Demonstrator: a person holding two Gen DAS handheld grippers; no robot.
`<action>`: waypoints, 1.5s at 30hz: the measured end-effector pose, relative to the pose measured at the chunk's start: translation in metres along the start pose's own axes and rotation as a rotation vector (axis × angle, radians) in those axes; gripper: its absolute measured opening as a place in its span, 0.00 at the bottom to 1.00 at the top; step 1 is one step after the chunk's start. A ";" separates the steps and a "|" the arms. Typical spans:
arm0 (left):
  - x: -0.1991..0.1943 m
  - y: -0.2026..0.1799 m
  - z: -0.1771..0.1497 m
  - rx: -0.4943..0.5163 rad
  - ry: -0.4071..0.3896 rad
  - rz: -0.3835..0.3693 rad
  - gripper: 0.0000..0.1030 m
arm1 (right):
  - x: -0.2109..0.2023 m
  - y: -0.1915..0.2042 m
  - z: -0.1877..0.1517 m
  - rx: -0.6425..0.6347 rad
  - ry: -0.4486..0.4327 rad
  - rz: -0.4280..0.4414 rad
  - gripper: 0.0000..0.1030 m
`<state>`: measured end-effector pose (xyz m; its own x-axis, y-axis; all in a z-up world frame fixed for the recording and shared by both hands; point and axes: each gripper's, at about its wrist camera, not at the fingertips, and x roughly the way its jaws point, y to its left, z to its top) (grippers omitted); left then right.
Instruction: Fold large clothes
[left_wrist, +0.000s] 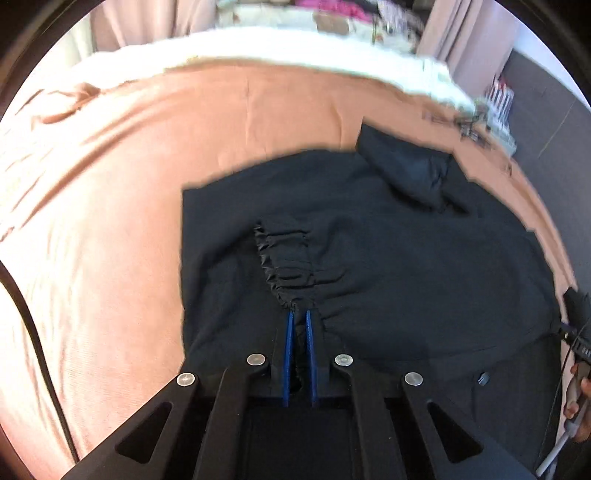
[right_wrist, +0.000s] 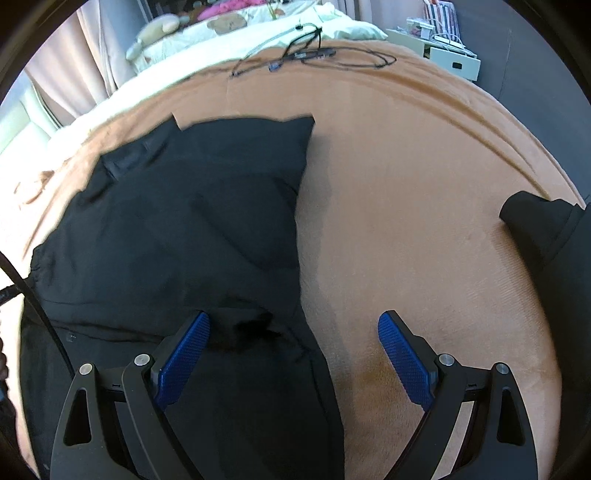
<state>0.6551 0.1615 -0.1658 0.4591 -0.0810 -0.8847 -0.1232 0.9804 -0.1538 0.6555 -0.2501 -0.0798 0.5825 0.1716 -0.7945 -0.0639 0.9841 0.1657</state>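
A large black garment (left_wrist: 388, 251) lies on the peach bed cover (left_wrist: 110, 184), partly folded. My left gripper (left_wrist: 299, 314) is shut on its gathered elastic edge (left_wrist: 291, 266), pinched between the blue pads. In the right wrist view the same black garment (right_wrist: 184, 229) lies at the left and centre. My right gripper (right_wrist: 293, 332) is wide open just above the garment's right edge, holding nothing. Another piece of black fabric (right_wrist: 539, 225) shows at the far right edge.
Black cables (right_wrist: 314, 55) lie on the peach cover (right_wrist: 424, 184) at the far side. White bedding and stuffed toys (right_wrist: 207, 29) lie beyond. A white box (right_wrist: 454, 59) stands at the back right. A black cable (left_wrist: 33, 325) hangs at the left.
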 end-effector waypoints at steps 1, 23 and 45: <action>0.004 0.001 -0.001 0.008 0.010 0.011 0.12 | 0.004 -0.001 -0.001 0.008 0.008 -0.010 0.90; -0.125 0.012 -0.067 -0.002 -0.036 -0.020 0.61 | -0.132 0.003 -0.064 -0.088 -0.136 0.009 0.90; -0.304 0.008 -0.272 -0.043 -0.276 -0.079 0.85 | -0.278 0.034 -0.265 -0.189 -0.233 0.002 0.90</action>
<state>0.2754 0.1456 -0.0179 0.6899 -0.0990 -0.7171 -0.1123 0.9640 -0.2411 0.2771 -0.2524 -0.0082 0.7510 0.1795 -0.6354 -0.2022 0.9786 0.0375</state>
